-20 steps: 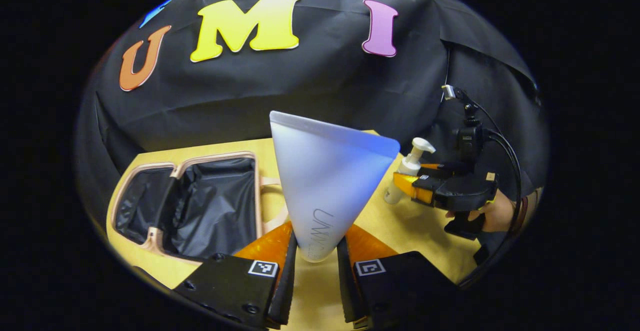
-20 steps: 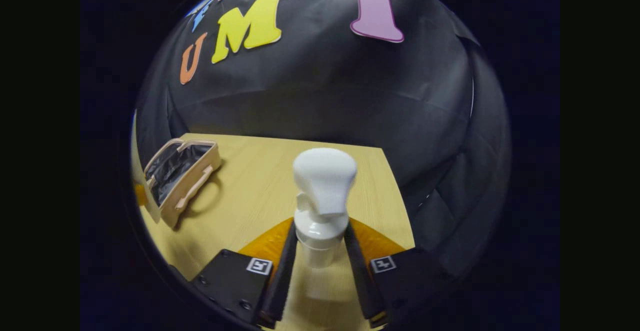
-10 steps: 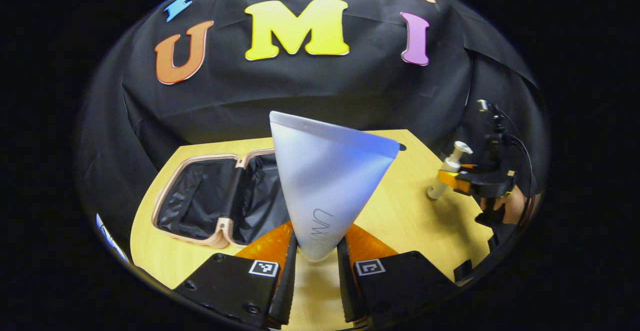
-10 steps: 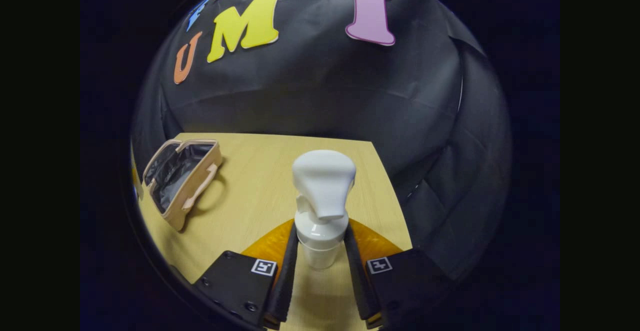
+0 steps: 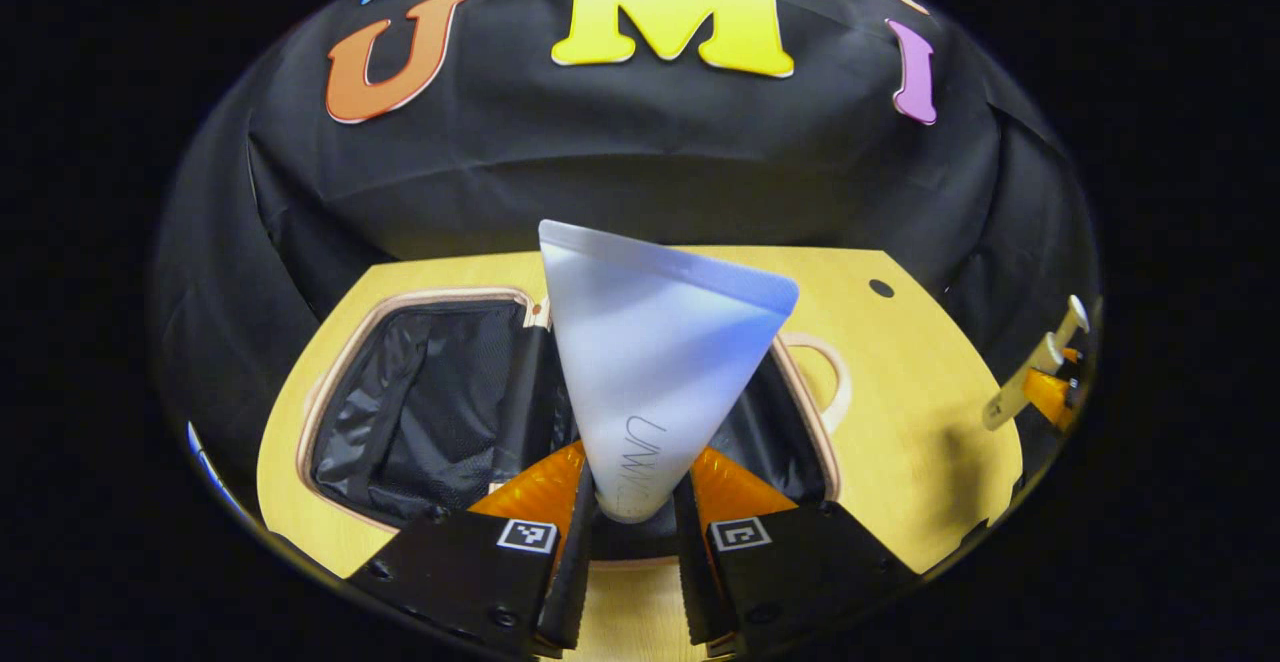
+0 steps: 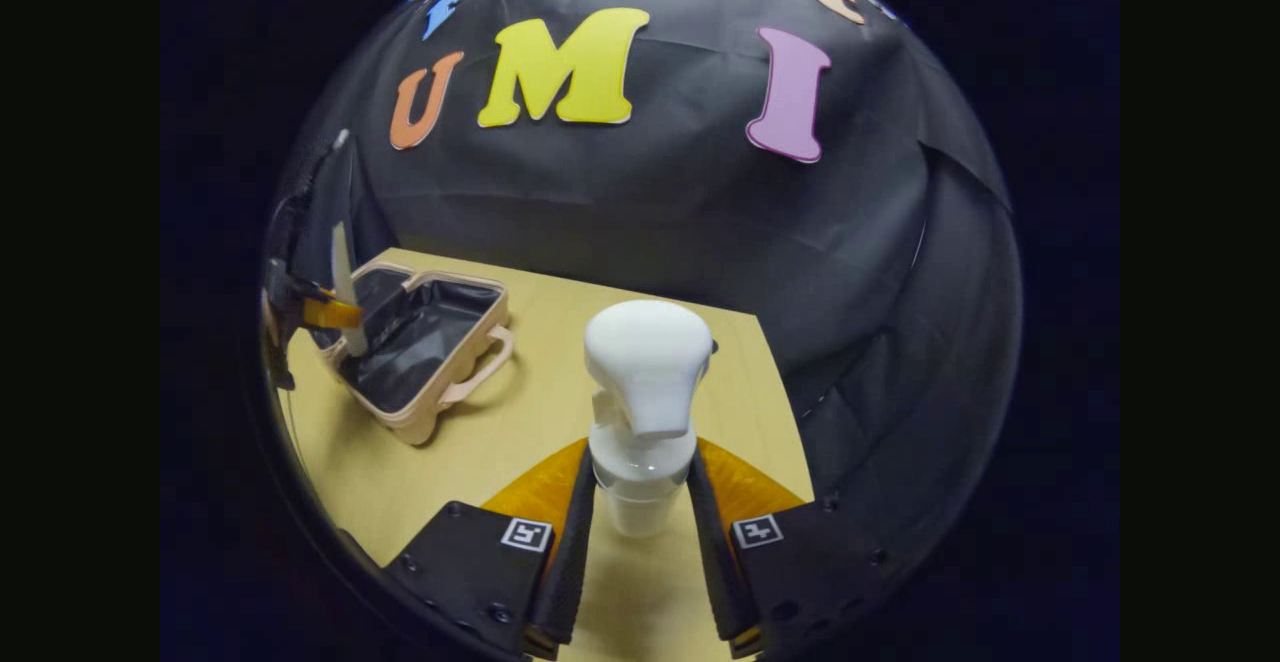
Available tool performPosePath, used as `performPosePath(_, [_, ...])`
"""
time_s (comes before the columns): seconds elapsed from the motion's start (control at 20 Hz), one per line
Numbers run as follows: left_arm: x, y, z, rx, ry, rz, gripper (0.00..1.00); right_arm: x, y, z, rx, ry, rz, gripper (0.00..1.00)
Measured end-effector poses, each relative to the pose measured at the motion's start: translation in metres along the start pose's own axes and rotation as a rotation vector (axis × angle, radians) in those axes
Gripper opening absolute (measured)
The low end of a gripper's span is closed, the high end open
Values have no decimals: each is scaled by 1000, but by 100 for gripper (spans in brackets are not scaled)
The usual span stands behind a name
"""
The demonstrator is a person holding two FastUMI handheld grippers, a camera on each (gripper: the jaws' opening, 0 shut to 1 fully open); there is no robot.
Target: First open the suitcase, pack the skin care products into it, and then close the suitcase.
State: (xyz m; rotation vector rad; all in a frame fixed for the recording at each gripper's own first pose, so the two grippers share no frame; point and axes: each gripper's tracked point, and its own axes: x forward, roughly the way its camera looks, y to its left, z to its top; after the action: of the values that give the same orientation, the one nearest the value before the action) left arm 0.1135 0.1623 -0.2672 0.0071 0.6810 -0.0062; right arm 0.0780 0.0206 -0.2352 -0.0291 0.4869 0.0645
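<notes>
**Carrying the tube over the open suitcase**

Hovering above the open suitcase, the left gripper clenches the narrow cap end of a pale, flat skin care tube, whose wide crimped end points up and away. One second ago the suitcase lay off to the left of this gripper; half a second ago it was closer; now its black-lined compartments sit directly under the tube, with the handle just to the right. By my judgement, the tube is lined up for release into the lining.

From the right gripper view, the right gripper grasps a white pump bottle by its neck, both fingers pressing on it, above the bare wooden table. This hand has turned toward the case over the last second: the suitcase now looks nearer, and the left gripper with its tube stands over its far edge. The bottle remains well apart from the case, so it likely goes in second; closing comes after.
</notes>
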Motion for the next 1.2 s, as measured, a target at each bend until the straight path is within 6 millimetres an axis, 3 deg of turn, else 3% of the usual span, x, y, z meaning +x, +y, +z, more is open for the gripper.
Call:
performPosePath(0.05, [8, 1, -7, 0, 29, 1, 42, -3, 2, 2, 5, -2, -10, 48])
performPosePath(0.15, [20, 2, -21, -6, 75, -8, 42, -5, 5, -3, 2, 4, -33, 48])
performPosePath(0.3, [34, 5, -42, -9, 156, 6, 42, -6, 11, -15, -11, 29, -34, 48])
performPosePath(0.35, [36, 5, -46, -14, 173, 11, 46, -6, 11, -19, -12, 39, -36, 48])
performPosePath(0.4, [39, 5, -47, -21, 185, 12, 42, -6, 14, -21, -5, 47, -32, 49])
performPosePath(0.65, [53, 6, -35, 43, 187, 38, 41, -1, 28, -24, -2, 60, -8, 49])
performPosePath(0.7, [58, 7, -33, 47, 194, 47, 46, 0, 32, -22, -8, 59, -3, 49])
performPosePath(0.8, [67, 8, -30, 48, 219, 56, 41, 0, 40, -17, -11, 58, 14, 49])
performPosePath(0.9, [78, 10, -29, 46, 235, 58, 41, 0, 48, -12, -18, 52, 29, 49])
performPosePath(0.95, [80, 11, -29, 46, 238, 57, 46, 0, 52, -9, -28, 49, 33, 49])
performPosePath(1.0, [83, 11, -29, 43, 239, 57, 42, -1, 55, -7, -38, 46, 39, 49])
performPosePath(1.05, [84, 12, -30, 42, 245, 58, 46, -2, 59, -4, -45, 42, 43, 49])
performPosePath(1.2, [86, 15, -41, 15, 274, 65, 42, -4, 68, 4, -50, 36, 56, 48])
